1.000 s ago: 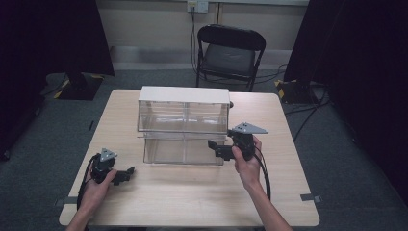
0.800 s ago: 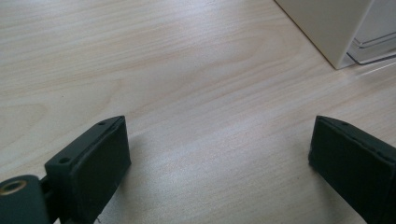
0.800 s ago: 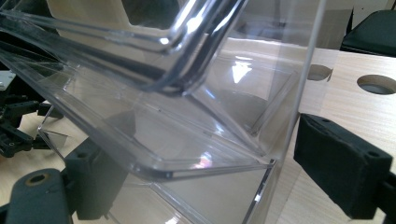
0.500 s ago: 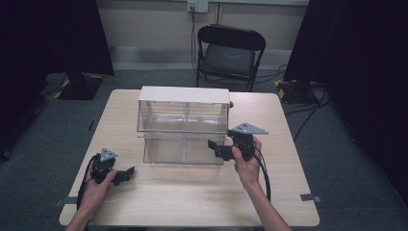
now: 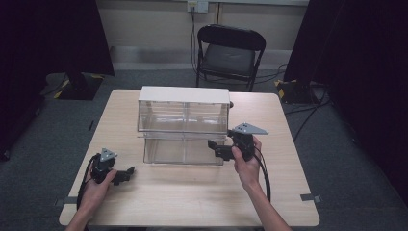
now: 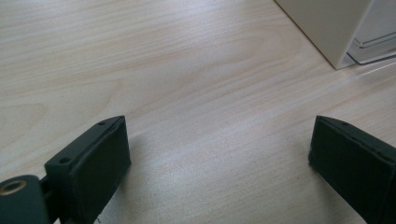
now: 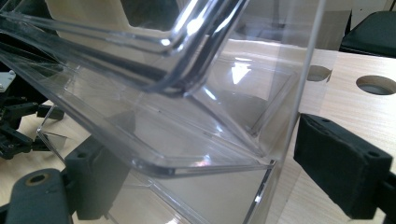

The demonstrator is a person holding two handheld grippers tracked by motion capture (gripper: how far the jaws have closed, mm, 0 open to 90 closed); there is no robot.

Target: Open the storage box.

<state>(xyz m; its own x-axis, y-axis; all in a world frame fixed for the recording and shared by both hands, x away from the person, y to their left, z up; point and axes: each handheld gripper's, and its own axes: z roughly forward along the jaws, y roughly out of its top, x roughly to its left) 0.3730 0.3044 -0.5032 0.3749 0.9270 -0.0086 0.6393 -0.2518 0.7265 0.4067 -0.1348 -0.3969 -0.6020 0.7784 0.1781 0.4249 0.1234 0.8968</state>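
A clear plastic drawer cabinet (image 5: 184,126) with a white top is seen standing near the middle of the desk (image 5: 192,202), its lower drawer (image 5: 185,150) drawn out toward the person. The right gripper (image 5: 215,147) is held at the right front corner of that drawer, and in the right gripper view its jaws are spread wide with the drawer's clear corner (image 7: 261,163) set between them, not clamped. The left gripper (image 5: 126,173) is rested low over bare desk well to the left of the cabinet, its jaws opened wide with nothing held.
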